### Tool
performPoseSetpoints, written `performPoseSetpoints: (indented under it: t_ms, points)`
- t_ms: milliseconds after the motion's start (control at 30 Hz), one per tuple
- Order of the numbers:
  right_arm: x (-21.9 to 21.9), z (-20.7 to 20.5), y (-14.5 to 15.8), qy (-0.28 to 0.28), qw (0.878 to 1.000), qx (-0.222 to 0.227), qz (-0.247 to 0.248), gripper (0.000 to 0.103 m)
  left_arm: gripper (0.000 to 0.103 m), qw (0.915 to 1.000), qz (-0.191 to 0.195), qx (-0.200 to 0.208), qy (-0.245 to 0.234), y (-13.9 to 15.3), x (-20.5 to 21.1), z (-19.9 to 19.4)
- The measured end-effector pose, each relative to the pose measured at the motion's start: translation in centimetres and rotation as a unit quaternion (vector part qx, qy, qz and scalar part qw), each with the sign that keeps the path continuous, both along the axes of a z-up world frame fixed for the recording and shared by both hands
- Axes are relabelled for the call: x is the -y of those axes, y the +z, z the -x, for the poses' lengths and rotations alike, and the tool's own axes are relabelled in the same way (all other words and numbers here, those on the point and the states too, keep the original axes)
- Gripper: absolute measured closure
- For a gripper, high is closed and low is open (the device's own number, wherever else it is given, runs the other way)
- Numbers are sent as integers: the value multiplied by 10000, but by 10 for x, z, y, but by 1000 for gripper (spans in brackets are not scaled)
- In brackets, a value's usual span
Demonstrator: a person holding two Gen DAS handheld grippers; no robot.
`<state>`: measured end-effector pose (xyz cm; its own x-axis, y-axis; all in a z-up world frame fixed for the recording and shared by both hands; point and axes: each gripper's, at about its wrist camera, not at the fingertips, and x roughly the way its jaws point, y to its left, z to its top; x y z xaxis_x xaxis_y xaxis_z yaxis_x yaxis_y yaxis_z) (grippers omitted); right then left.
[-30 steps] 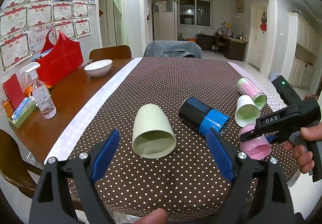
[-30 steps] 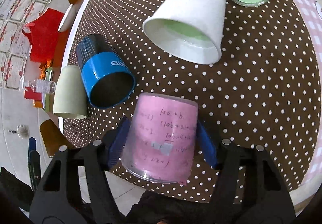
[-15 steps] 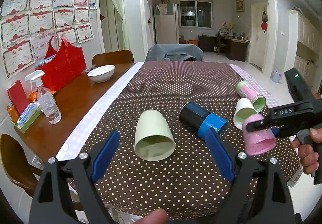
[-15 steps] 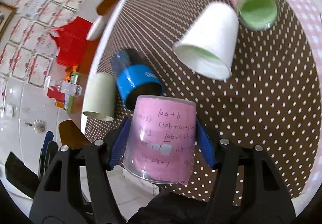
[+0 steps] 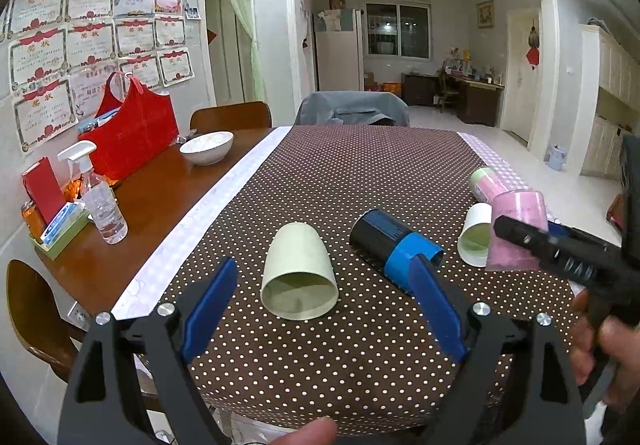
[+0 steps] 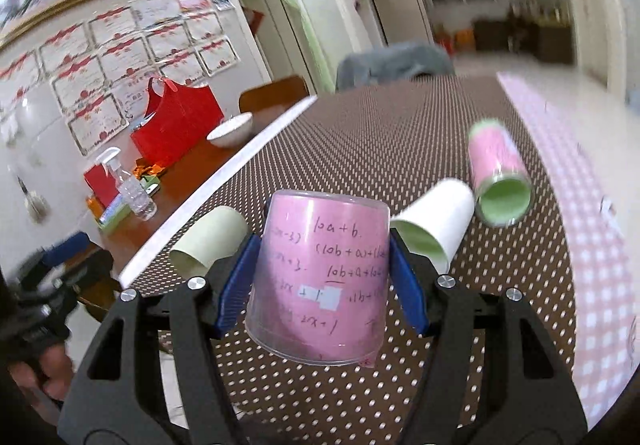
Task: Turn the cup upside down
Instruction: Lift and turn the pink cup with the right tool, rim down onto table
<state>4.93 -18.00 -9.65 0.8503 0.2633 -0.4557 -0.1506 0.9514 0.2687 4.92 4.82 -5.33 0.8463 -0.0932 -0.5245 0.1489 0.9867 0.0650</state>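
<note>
My right gripper (image 6: 324, 277) is shut on a clear cup lined with pink paper (image 6: 320, 281), held above the dotted tablecloth with its mouth down and base up; the cup also shows in the left wrist view (image 5: 516, 229). My left gripper (image 5: 320, 305) is open and empty near the table's front edge, just short of a pale green cup (image 5: 298, 277) lying on its side. A blue and black cup (image 5: 394, 245), a white cup (image 5: 476, 233) and a pink cup with a green inside (image 5: 486, 183) also lie on their sides.
The brown dotted tablecloth (image 5: 340, 181) covers the table. On the bare wood at the left stand a spray bottle (image 5: 100, 205), a red bag (image 5: 130, 133) and a white bowl (image 5: 206, 147). Chairs stand at the far end and left.
My right gripper has lifted and turned the pink-lined cup from lying sideways to mouth down, and its camera now looks level across the table. The left gripper has barely moved.
</note>
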Motion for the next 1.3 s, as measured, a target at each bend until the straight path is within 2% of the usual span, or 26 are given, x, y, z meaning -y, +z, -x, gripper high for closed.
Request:
performPoseSetpoints:
  t_ms: [133,333,400,567,833,867,1100,1300]
  points:
    - [-17,0,-11,-145,9984,321,433,40,17,10000,-27,-34,13,-4,3,-1]
    - [-34,-7,-37,-366,9936,429,974,40,17,9999,-37,-100,28,-11,6,-2]
    - [-41,-12,-46,-519,9909,338,1193,40,17,9999,-36,-132,30,-14,6,-3]
    - [-40,-24,-60,-754,9893,-66,1245,40,17,9998,-53,-200,25,-21,7,-5]
    - [-40,-12,-67,-742,9879,-290,1329,38,17,9997,-61,-249,-9,-26,9,-6]
    - [-38,-10,-67,-711,9886,-327,1289,37,17,9997,-67,-250,-16,-27,10,-5]
    - [-35,8,-55,-528,9924,-297,1071,7,17,9997,-139,-186,-71,-23,17,1]
    - [-26,18,-32,-411,9949,-280,880,6,17,9997,-190,-79,-115,-14,24,8]
